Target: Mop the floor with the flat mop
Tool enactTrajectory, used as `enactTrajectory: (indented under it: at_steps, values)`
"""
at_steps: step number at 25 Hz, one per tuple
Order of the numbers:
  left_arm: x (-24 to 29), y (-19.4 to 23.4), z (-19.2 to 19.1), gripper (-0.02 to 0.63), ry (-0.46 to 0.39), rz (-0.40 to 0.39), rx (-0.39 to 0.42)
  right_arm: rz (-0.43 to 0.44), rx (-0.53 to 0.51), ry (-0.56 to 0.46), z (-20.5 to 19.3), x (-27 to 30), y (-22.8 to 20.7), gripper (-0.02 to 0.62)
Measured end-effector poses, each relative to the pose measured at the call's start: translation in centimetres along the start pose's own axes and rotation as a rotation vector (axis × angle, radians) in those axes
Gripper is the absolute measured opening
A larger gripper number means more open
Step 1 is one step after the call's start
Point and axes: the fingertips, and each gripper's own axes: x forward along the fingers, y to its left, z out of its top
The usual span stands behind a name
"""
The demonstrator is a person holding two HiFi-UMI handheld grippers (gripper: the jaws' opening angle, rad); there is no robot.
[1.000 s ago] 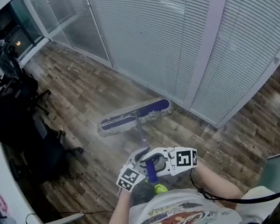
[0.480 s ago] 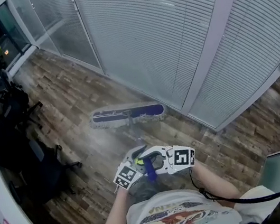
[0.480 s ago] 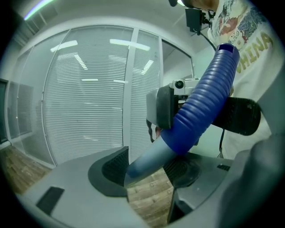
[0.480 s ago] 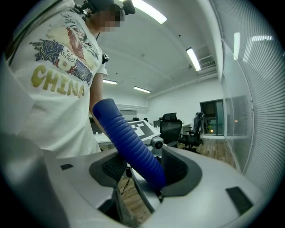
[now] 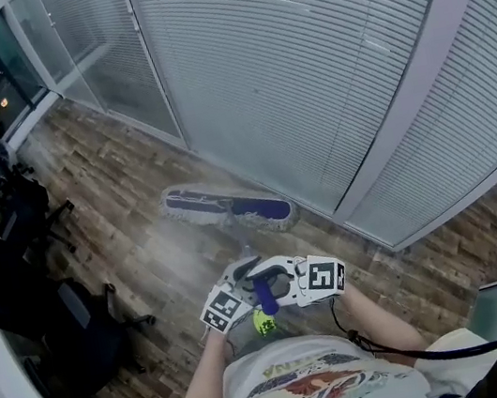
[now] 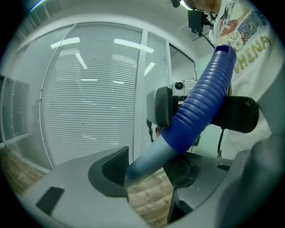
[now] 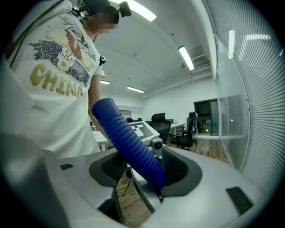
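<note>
Blue ribbed grip (image 5: 264, 295) of the flat mop sits between our two tools, just in front of our chest. We have the left gripper (image 6: 149, 168) clenched where that grip meets the grey shaft (image 6: 146, 158). The right gripper (image 7: 146, 169) is clamped higher up on the ribbed part, and the two face each other from nine and three o'clock.

From our hands the shaft runs out toward twelve o'clock, down to the mop head (image 5: 227, 209). It lies flat on the wooden floor (image 5: 126, 205), close along the foot of the glass wall (image 5: 302, 69). Office chairs (image 5: 26, 290) stand well apart at about nine o'clock.

We judge that we are in the middle of a sweeping stroke along the wall edge, with much floor left to cover. The next move, as we see it, calls for a steady two-handed hold with the head kept flat. It then needs a turn toward the open boards at ten o'clock, without knocking the glass or the chair legs.
</note>
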Motion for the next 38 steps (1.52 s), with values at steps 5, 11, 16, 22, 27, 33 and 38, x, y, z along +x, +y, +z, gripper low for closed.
enactTrajectory:
  at_steps: [5,11,16,22,27,33,38]
  values:
    - [0.4,5.1,-1.0,0.213,0.020,-0.028,0.014,-0.055,0.016,-0.011,-0.3,1.4,-5.1,0.232]
    - [0.8,6.8,-1.1,0.215,0.027,-0.032,0.000,-0.067,0.029,-0.003,-0.7,1.6,-7.0,0.236]
    - [1.2,5.9,-0.6,0.216,0.023,-0.018,-0.023,-0.055,0.031,-0.003,-0.8,1.0,-6.3,0.236]
    - [1.9,2.9,-0.9,0.221,0.057,-0.003,-0.020,-0.052,0.026,-0.002,-1.4,-0.6,-3.5,0.236]
    - [2.6,-2.9,-2.3,0.222,0.131,0.009,0.008,-0.011,0.012,0.027,-3.1,-2.4,2.3,0.236]
    - [3.5,-10.9,-1.1,0.224,0.097,0.071,-0.045,0.057,0.004,0.002,-3.1,-6.3,10.0,0.236]
    - [4.1,-18.9,-2.2,0.225,0.095,0.120,-0.064,0.109,-0.010,0.007,-4.9,-9.0,17.9,0.236]
